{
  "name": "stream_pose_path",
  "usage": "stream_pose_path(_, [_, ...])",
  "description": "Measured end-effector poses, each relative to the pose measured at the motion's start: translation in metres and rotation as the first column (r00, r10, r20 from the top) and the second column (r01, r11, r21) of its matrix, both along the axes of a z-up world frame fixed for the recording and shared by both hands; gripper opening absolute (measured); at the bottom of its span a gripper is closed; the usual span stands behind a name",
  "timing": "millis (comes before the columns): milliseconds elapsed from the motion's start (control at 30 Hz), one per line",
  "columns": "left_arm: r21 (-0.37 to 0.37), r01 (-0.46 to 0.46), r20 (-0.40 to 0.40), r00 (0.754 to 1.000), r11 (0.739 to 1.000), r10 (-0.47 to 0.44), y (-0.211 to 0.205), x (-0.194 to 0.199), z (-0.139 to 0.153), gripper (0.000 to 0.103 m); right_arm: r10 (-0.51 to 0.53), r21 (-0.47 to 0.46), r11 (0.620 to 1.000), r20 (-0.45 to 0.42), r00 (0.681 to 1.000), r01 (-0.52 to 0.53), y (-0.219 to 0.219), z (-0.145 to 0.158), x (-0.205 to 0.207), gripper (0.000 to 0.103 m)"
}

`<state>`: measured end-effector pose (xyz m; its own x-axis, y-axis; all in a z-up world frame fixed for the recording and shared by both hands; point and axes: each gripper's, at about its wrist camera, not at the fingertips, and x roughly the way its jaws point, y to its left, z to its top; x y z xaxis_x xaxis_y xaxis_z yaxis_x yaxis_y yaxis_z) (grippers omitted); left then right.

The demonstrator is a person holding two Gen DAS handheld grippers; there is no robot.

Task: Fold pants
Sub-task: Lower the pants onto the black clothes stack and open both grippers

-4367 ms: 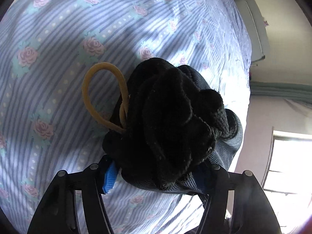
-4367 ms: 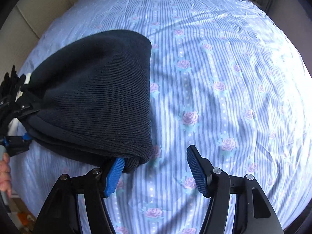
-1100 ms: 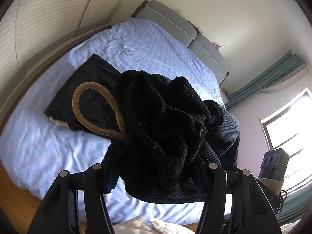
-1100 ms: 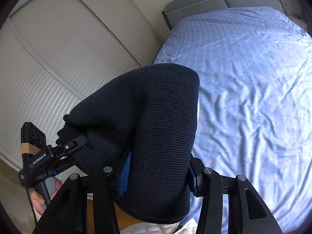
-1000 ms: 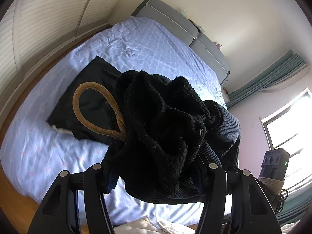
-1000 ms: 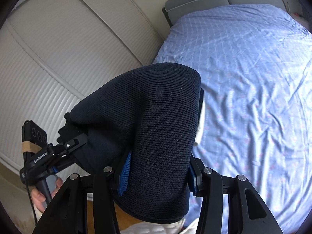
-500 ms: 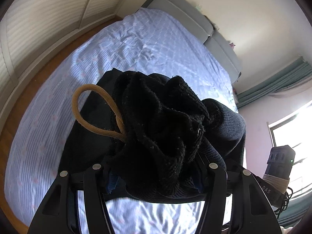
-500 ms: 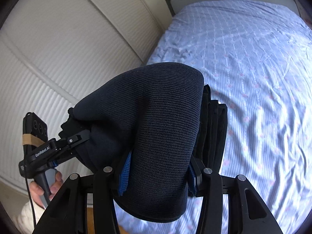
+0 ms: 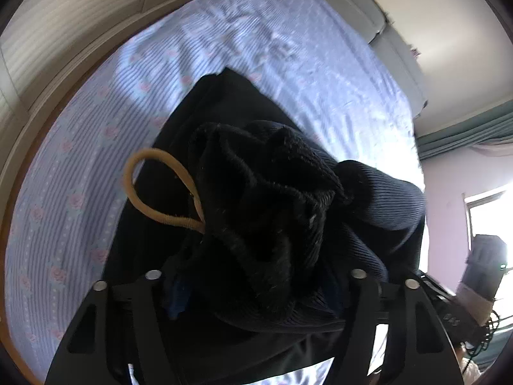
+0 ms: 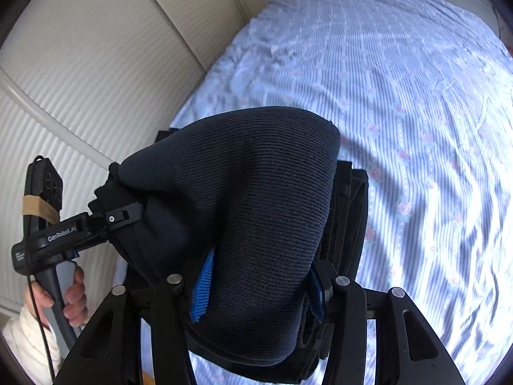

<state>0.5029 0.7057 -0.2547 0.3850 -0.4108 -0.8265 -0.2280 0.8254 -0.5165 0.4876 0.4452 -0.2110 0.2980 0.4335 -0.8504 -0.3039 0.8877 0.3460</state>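
The dark ribbed pants (image 10: 256,208) hang in the air above the bed (image 10: 416,96), stretched between the two grippers. The right gripper (image 10: 259,282) is clenched on one end of the waistband, its blue pads pressed into the knit on both sides. The left gripper (image 9: 256,288) grasps the other end, where the fabric bunches into a thick black wad and a tan drawstring loop (image 9: 154,189) sticks out to the side. In the right wrist view the left gripper (image 10: 125,216) shows from the side, held by a hand (image 10: 72,292) near the bed's left edge, by the white slatted wardrobe doors (image 10: 80,80). Below the lifted waistband the rest of the pants lies in dark layers on the floral striped sheet, seemingly near the foot of the bed, though the fabric hides much of it.
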Motion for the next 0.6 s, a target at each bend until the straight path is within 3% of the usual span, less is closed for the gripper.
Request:
stream_pose_path(67, [0.086,0.028,-0.003,1.0,0.996,-0.028,0.001,-0.001,0.002,0.085,0.01,-0.003,1.0,0.002,1.0,-0.01,0.0,0.001,-0.001,0.059])
stream_pose_path(200, [0.253,0.088,-0.021,0.996,0.963,-0.086,-0.004,-0.006,0.011,0.089,0.042,-0.038,0.998,0.026,0.999,-0.041,0.003,0.006,-0.001,0.072])
stream_pose_path(467, [0.445,0.053,-0.085,0.996,0.894,-0.016,0.006,-0.034,0.041,0.092,-0.027,-0.016,1.0,-0.002,1.0,0.027,-0.016,0.017,-0.003,0.072])
stream_pose_path(600, [0.509,0.036,-0.033,0.999,0.86,-0.022,-0.002,-0.072,0.073,0.092,-0.057,-0.049,0.997,0.072,0.996,0.061,-0.039,0.045,-0.027,0.072])
